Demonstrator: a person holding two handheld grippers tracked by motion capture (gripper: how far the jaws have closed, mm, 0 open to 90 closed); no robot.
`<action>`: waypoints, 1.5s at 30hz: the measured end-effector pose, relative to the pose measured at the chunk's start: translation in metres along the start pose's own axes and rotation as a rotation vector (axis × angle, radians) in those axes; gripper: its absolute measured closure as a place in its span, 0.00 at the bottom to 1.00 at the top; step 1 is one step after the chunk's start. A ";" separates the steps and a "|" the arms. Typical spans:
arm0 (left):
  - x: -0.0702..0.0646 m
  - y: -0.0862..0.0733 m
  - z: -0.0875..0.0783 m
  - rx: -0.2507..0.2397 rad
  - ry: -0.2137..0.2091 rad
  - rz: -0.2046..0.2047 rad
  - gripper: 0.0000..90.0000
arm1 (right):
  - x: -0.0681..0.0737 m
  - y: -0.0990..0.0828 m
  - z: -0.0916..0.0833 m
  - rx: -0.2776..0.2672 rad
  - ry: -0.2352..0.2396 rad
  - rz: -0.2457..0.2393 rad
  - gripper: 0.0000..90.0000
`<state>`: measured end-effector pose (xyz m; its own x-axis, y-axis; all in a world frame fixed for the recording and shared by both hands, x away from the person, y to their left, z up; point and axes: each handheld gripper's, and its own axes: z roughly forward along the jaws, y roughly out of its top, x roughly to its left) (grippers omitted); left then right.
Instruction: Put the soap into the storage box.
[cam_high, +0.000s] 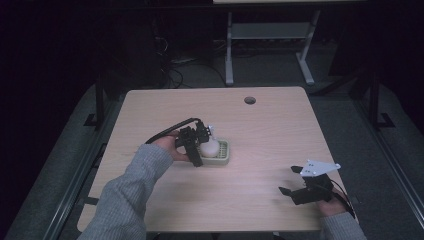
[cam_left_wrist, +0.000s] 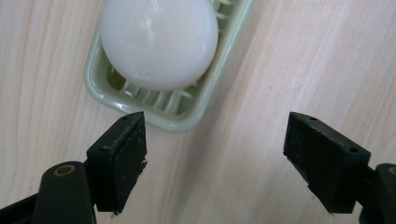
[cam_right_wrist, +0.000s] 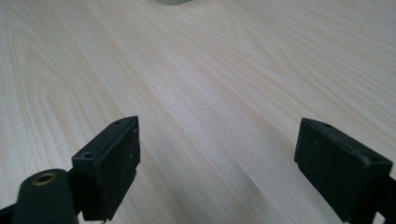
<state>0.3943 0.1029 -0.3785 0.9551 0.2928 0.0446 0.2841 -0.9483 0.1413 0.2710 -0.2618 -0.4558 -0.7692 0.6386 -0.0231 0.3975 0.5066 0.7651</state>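
A white oval soap bar (cam_left_wrist: 159, 39) lies in a pale green ribbed soap dish (cam_left_wrist: 184, 109) on the wooden table. In the high view the dish (cam_high: 223, 152) sits near the table's middle with the soap (cam_high: 210, 148) in it. My left gripper (cam_high: 200, 145) hovers just over the dish; in the left gripper view its jaws (cam_left_wrist: 217, 158) stand wide apart above the dish's near corner, holding nothing. My right gripper (cam_high: 295, 184) rests near the front right of the table, open, and its jaws (cam_right_wrist: 219, 172) frame bare wood.
The table (cam_high: 280, 130) has a round cable hole (cam_high: 249, 100) near its far edge. A white-legged desk frame (cam_high: 267, 45) and cables stand on the dark floor beyond. A sliver of the green dish (cam_right_wrist: 172, 2) shows at the top of the right gripper view.
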 end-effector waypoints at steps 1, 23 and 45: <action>-0.001 -0.002 -0.001 -0.002 0.001 0.004 0.24 | 0.000 0.000 0.000 0.000 -0.001 -0.001 0.15; -0.024 -0.039 -0.013 -0.038 0.036 0.001 0.24 | 0.002 0.002 -0.002 -0.008 -0.010 -0.008 0.15; -0.040 -0.066 -0.014 -0.068 0.039 -0.014 0.24 | 0.002 0.001 -0.003 -0.010 -0.018 -0.001 0.15</action>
<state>0.3366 0.1556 -0.3762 0.9468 0.3116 0.0806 0.2896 -0.9340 0.2091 0.2679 -0.2619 -0.4532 -0.7605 0.6484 -0.0351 0.3917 0.5013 0.7715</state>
